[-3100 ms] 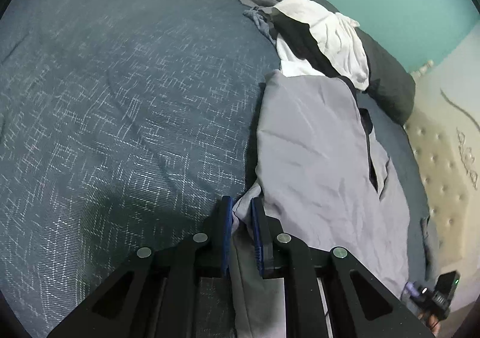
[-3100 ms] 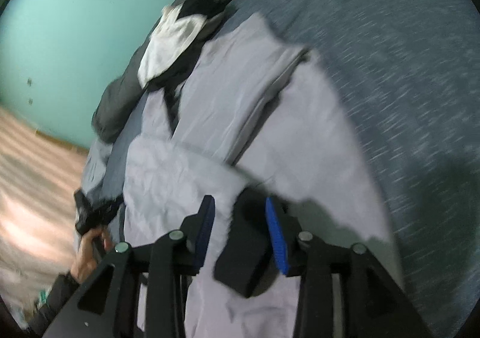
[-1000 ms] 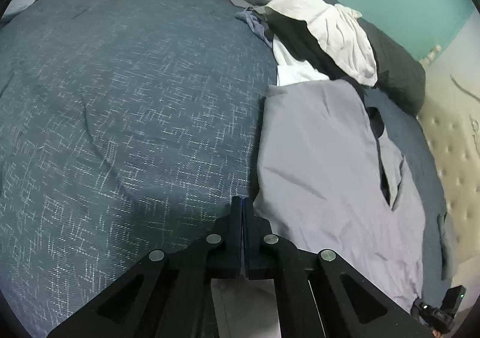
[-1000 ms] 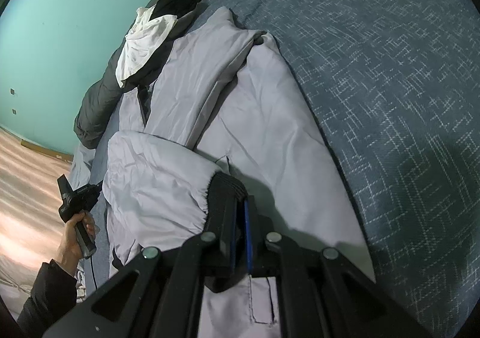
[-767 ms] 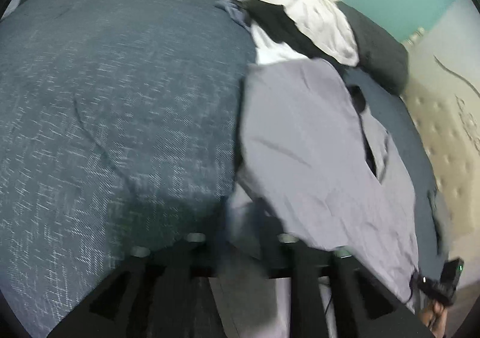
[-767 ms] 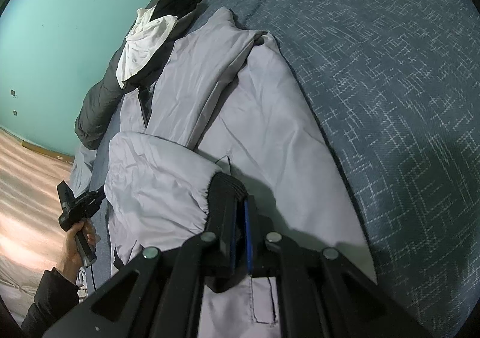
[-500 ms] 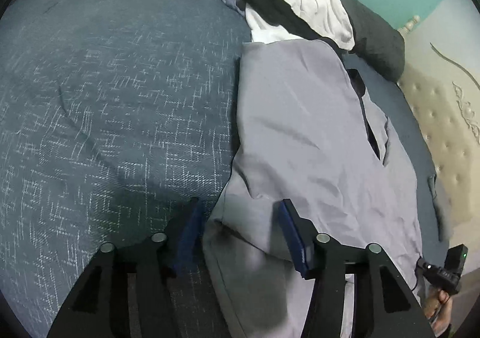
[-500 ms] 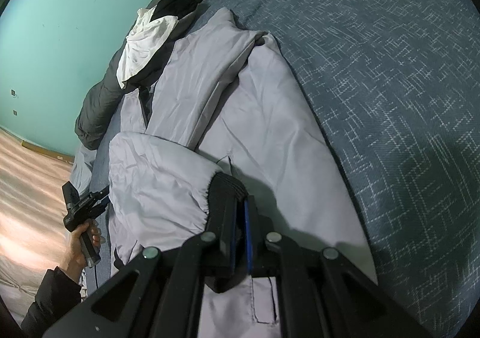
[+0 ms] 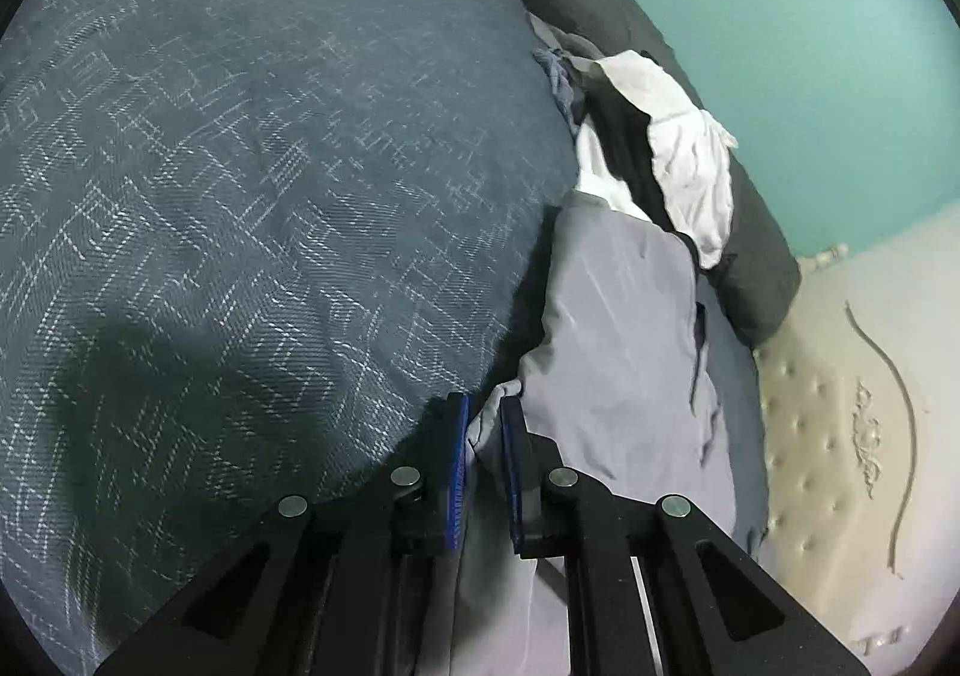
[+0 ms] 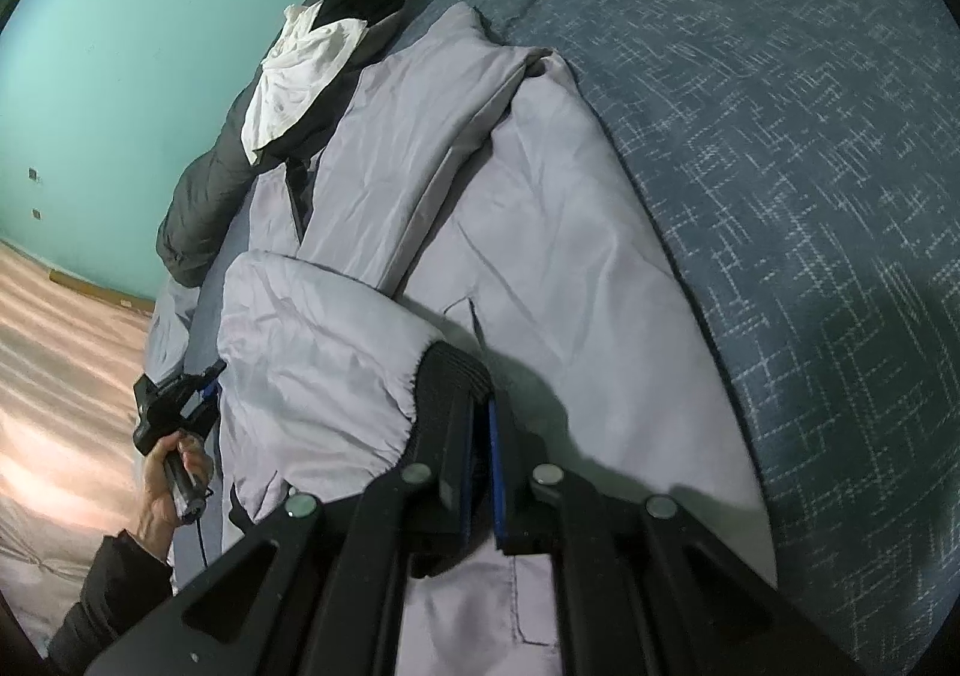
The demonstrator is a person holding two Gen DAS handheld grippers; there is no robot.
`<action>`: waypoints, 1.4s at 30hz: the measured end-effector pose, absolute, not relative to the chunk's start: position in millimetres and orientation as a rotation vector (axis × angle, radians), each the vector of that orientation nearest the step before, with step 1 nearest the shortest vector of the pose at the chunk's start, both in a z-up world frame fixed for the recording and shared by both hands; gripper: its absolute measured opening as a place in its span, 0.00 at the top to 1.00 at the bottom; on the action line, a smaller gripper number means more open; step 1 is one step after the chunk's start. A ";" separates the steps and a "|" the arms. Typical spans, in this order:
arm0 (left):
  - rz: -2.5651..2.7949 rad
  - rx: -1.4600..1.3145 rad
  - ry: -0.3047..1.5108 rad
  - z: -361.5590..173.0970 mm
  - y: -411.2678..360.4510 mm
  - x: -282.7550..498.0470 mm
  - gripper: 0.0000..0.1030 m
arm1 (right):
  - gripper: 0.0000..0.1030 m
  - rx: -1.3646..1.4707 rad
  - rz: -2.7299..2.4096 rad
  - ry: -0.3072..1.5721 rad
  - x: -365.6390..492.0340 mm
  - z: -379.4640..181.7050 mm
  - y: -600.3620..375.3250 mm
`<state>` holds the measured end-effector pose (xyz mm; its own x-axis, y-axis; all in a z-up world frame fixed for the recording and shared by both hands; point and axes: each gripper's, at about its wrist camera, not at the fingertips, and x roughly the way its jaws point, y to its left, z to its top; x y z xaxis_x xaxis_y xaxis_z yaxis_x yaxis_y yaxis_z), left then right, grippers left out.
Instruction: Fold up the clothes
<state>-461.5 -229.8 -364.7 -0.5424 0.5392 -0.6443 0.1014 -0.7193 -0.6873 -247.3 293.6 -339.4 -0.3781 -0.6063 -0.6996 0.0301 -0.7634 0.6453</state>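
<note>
**Grey jacket on bed, both grippers engaged**

Item: grey jacket (image 10: 540,232), spread on the blue patterned bedspread (image 9: 240,184), along its edge. One sleeve folded across the body.

My left gripper (image 9: 480,436): jaws closing, a fold of the jacket's edge between the blue pads.

My right gripper (image 10: 480,436): clamped tight on the jacket's black ribbed cuff (image 10: 453,376), sleeve bunched just beside it.

Also present: white and black garments (image 9: 672,148) heaped beyond the jacket, against a dark grey bolster (image 9: 756,268); teal wall (image 10: 120,46); cream tufted bed frame (image 9: 840,436).
</note>
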 end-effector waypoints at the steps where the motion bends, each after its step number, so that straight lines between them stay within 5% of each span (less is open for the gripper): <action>1: 2.349 -1.330 -1.006 -363.6 -227.8 -462.3 0.88 | 0.96 1.451 -2.181 -0.767 -247.4 -339.6 292.7; 9: 2.427 -1.290 -0.871 -346.2 -222.4 -465.9 0.85 | 0.96 1.456 -2.177 -0.768 -246.4 -340.6 293.8; 12: 2.410 -1.310 -0.762 -344.7 -211.5 -465.9 0.60 | 0.96 1.456 -2.177 -0.769 -246.6 -340.2 293.3; 15: 2.396 -1.343 -0.696 -349.4 -201.4 -472.4 0.57 | 0.96 1.455 -2.176 -0.774 -246.8 -340.1 293.1; 18: 2.402 -1.355 -0.656 -352.9 -198.1 -478.3 0.66 | 0.96 1.455 -2.175 -0.773 -246.4 -339.8 293.2; 19: 2.404 -1.355 -0.650 -353.7 -197.9 -479.8 0.91 | 0.96 1.455 -2.174 -0.773 -246.3 -339.7 293.3; 20: 2.406 -1.353 -0.646 -354.0 -197.7 -481.5 0.98 | 0.96 1.455 -2.174 -0.773 -246.2 -339.6 293.4; 32: 2.437 -1.317 -0.708 -343.7 -215.2 -486.9 1.00 | 0.96 1.457 -2.171 -0.774 -245.2 -339.8 292.8; 35: 2.392 -1.338 -0.652 -343.1 -213.3 -479.7 0.88 | 0.96 1.456 -2.170 -0.775 -244.9 -339.5 292.2; 37: 2.365 -1.356 -0.608 -344.7 -212.2 -474.0 0.63 | 0.96 1.455 -2.169 -0.778 -244.8 -339.4 292.3; 38: 2.354 -1.364 -0.596 -346.5 -212.4 -471.5 0.59 | 0.96 1.455 -2.169 -0.778 -244.7 -339.2 292.1; 42: 2.326 -1.379 -0.580 -354.0 -212.9 -464.6 0.63 | 0.96 1.455 -2.168 -0.780 -245.4 -339.4 291.5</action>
